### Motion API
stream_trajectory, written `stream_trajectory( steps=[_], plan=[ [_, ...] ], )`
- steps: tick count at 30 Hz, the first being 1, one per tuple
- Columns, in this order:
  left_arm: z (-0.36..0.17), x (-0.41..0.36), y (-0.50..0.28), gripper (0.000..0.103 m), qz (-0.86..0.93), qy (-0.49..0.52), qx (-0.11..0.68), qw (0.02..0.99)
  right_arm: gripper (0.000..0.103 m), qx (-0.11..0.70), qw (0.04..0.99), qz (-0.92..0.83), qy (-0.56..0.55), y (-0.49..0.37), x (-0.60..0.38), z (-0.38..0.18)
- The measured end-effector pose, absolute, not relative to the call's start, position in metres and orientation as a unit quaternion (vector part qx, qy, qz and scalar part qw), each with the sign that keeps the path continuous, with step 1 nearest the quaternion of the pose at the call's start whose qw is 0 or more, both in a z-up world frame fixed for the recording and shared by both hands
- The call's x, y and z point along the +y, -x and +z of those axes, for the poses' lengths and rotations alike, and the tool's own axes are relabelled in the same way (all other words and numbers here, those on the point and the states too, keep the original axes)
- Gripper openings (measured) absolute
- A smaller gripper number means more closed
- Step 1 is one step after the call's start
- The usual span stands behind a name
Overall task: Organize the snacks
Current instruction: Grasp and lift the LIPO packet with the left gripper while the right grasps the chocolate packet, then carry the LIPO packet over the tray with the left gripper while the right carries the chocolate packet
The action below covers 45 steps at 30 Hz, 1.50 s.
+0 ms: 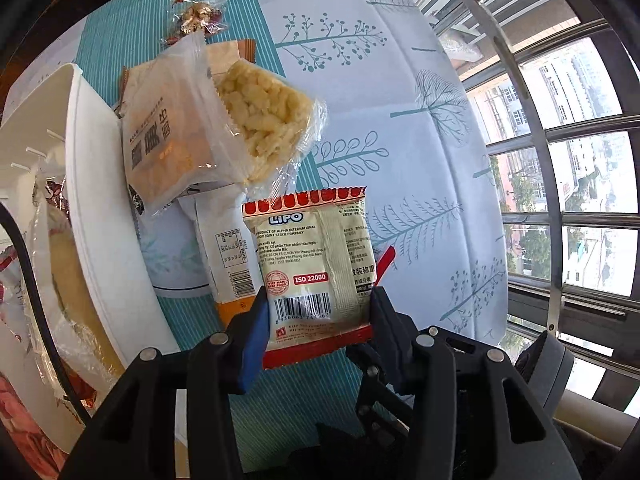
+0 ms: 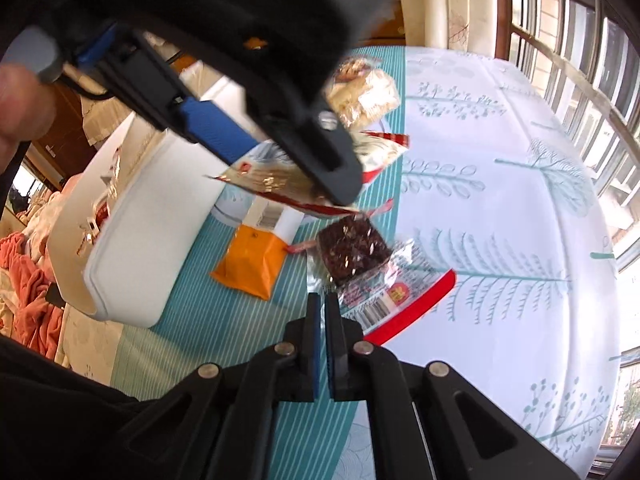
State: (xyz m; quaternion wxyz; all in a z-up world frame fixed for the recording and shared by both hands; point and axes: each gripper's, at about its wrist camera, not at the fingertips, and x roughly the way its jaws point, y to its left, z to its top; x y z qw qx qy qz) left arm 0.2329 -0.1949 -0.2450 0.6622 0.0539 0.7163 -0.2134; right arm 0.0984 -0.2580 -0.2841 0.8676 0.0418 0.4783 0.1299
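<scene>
My left gripper (image 1: 320,322) is shut on a red-and-cream Lipo packet (image 1: 312,256), with the pads pressing its two sides near the bottom edge. In the right wrist view that packet (image 2: 276,184) hangs above the table in the left gripper (image 2: 288,176). My right gripper (image 2: 322,300) is shut, its pads pinched on the clear film corner of a dark brown snack packet (image 2: 354,254) lying on the tablecloth. A white bin (image 1: 100,200) holding several packets stands at the left, also visible as the white bin (image 2: 152,216) in the right wrist view.
Loose on the striped cloth lie a puffed-rice packet (image 1: 260,120), a beige packet (image 1: 168,132), a nut packet (image 1: 196,16) and an orange packet (image 2: 252,260). The tree-print tablecloth (image 2: 500,200) spreads right. Window bars (image 1: 560,140) run along the far right.
</scene>
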Motion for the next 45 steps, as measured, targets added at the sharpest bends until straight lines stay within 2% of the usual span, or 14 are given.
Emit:
stream_trajectory(
  steps=[3, 5, 9, 10, 14, 17, 32, 45],
  plan=[
    [-0.227, -0.183, -0.230, 0.046, -0.216, -0.038, 0.702, 0.678, 0.003, 0.473, 0.871, 0.124, -0.041, -0.102, -0.261, -0.279],
    [-0.214, -0.176, -0.229, 0.046, -0.215, -0.027, 0.689, 0.692, 0.009, 0.475, 0.870, 0.123, -0.039, -0.103, -0.261, -0.276],
    [-0.191, -0.155, -0.226, 0.046, -0.213, -0.002, 0.665, 0.716, 0.041, 0.479, 0.869, 0.122, -0.037, -0.114, -0.262, -0.274],
    [-0.186, -0.149, -0.226, 0.046, -0.212, 0.005, 0.659, 0.722, 0.045, 0.480, 0.868, 0.123, -0.033, -0.116, -0.262, -0.275],
    [-0.170, -0.131, -0.223, 0.046, -0.204, 0.033, 0.638, 0.742, 0.047, 0.493, 0.861, 0.128, -0.012, -0.125, -0.257, -0.283],
    [-0.159, -0.118, -0.220, 0.046, -0.194, 0.049, 0.624, 0.755, 0.057, 0.497, 0.857, 0.132, 0.011, -0.130, -0.254, -0.290],
    [-0.148, -0.051, -0.193, 0.046, -0.125, 0.116, 0.595, 0.786, 0.061, 0.505, 0.848, 0.133, 0.091, -0.145, -0.244, -0.311],
    [-0.140, -0.013, -0.171, 0.046, -0.098, 0.142, 0.578, 0.798, 0.054, 0.519, 0.840, 0.131, 0.088, -0.146, -0.242, -0.308]
  ],
)
